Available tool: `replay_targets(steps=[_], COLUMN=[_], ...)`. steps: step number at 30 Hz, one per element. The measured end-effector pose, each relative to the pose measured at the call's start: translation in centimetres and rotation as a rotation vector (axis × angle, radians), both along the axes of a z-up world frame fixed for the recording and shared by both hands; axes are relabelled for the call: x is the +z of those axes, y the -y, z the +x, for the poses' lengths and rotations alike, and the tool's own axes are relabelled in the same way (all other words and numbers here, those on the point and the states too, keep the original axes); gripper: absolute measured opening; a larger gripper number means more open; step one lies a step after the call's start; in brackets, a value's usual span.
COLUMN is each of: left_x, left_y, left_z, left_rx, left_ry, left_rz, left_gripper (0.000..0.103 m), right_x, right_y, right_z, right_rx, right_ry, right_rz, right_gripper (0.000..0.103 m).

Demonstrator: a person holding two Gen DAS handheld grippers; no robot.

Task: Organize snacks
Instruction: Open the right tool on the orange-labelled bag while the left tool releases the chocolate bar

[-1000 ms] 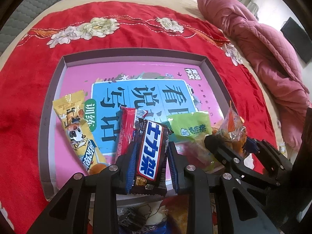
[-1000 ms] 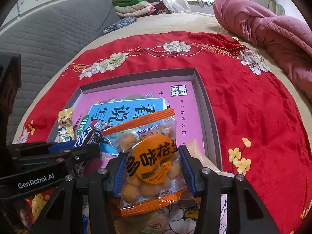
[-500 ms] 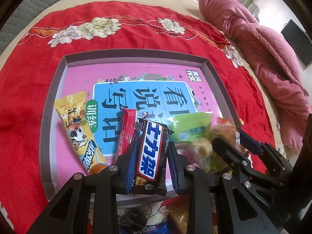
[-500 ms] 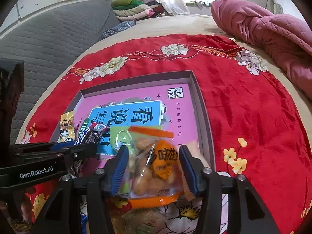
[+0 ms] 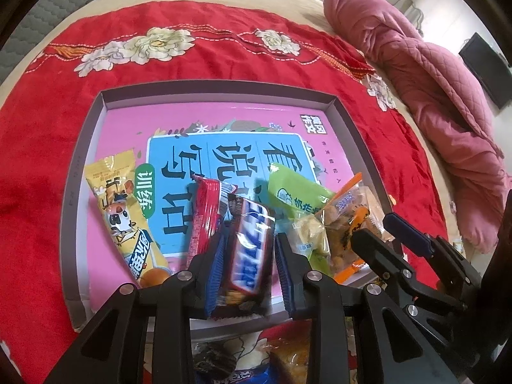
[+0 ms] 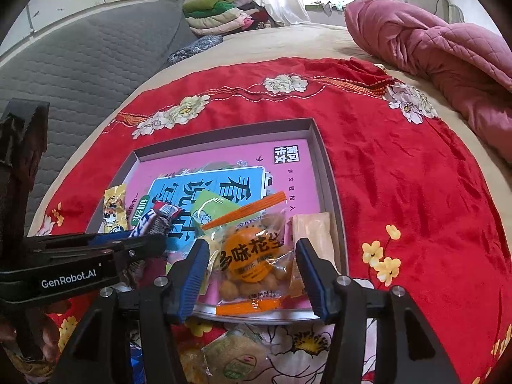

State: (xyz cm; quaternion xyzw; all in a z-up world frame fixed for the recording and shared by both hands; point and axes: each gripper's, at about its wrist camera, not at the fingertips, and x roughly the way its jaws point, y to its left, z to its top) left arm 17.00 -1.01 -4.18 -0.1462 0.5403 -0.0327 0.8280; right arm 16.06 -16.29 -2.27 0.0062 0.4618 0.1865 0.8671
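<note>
Left wrist view: the chocolate bar point(image 5: 244, 257) is seen between the pads of the left gripper point(image 5: 246, 268) above the tray's point(image 5: 68, 224) near edge, tilted and blurred; a firm pinch cannot be told, though a second ago it was gripped upright.

Right wrist view: the peanut bag point(image 6: 254, 259) lies flat at the tray's near right corner, released. The right gripper point(image 6: 249, 275), just opened, stands clear of it; earlier it was held raised.
</note>
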Motion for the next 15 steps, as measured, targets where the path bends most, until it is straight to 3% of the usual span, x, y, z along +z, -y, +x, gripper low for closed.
replay_targets(steps=[4,12,15], left_x=[0.32,0.75,1.06], left_y=[0.07,0.01,-0.03], left_z=[-0.01,-0.20,-0.32], left_rx=[-0.002,-0.002,-0.004], left_ry=[0.009,0.015,0.021], left_rz=[-0.001,0.005,0.006], left_gripper=[0.040,0.042,0.049], right_x=[0.21,0.75,0.91], right_y=[0.09,0.05,0.16], right_z=[0.00,-0.08,-0.04], right_rx=[-0.003,-0.004,-0.009], right_ry=[0.004,0.020,0.024], right_rz=[0.002,0.000,0.000], right_gripper=[0.056,0.060,0.061])
